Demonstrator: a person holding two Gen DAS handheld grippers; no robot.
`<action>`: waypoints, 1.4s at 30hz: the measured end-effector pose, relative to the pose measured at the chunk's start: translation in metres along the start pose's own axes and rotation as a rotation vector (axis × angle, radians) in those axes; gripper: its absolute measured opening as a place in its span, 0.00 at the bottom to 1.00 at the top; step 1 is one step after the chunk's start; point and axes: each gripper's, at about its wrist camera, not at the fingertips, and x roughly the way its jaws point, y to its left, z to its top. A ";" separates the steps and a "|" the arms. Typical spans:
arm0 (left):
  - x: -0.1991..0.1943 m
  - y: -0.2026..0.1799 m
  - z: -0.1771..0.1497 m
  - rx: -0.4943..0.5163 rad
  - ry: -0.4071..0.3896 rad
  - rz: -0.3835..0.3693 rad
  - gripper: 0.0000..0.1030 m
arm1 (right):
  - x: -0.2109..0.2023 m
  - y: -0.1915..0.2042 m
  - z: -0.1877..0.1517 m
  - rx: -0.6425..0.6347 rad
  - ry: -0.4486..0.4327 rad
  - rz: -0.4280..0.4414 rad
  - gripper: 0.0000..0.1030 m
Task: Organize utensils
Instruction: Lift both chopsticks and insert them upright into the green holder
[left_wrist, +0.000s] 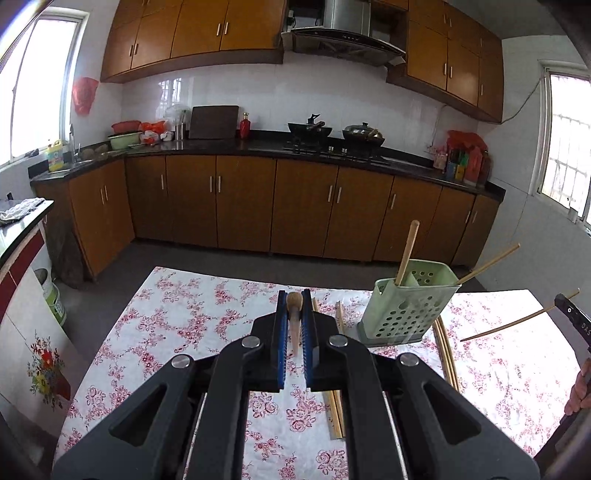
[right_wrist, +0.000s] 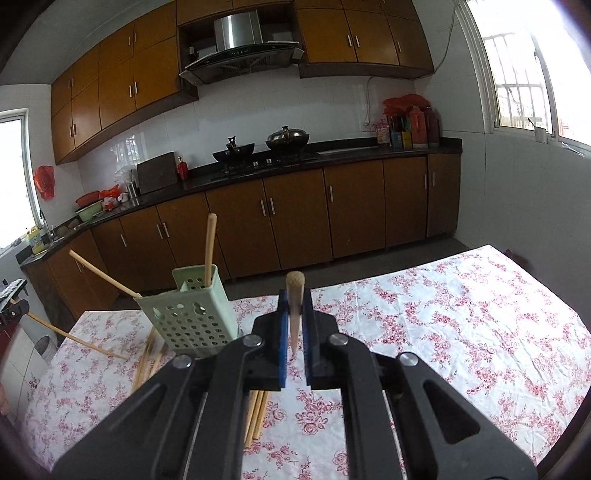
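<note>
A pale green perforated utensil holder (left_wrist: 402, 302) stands on the floral tablecloth, with two chopsticks (left_wrist: 406, 254) sticking out of it. It also shows in the right wrist view (right_wrist: 192, 314). My left gripper (left_wrist: 294, 300) is shut on a chopstick (left_wrist: 294, 317), held above the table left of the holder. My right gripper (right_wrist: 294, 295) is shut on another chopstick (right_wrist: 294, 310), right of the holder. That gripper shows at the right edge of the left wrist view (left_wrist: 572, 317), its chopstick (left_wrist: 517, 321) pointing left.
Several loose chopsticks (left_wrist: 447, 350) lie on the table (right_wrist: 461, 314) around the holder's base, others under my left gripper (left_wrist: 336, 410). Kitchen counters with cabinets (left_wrist: 258, 203) stand beyond the table's far edge. A cupboard (left_wrist: 22, 295) is at the left.
</note>
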 end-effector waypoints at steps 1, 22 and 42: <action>-0.004 -0.002 0.004 0.001 -0.005 -0.011 0.07 | -0.005 0.002 0.006 0.001 -0.008 0.011 0.08; -0.033 -0.089 0.097 -0.053 -0.265 -0.149 0.07 | -0.029 0.048 0.102 0.022 -0.058 0.268 0.07; 0.055 -0.102 0.076 -0.061 -0.115 -0.111 0.07 | 0.064 0.068 0.091 -0.001 0.082 0.225 0.11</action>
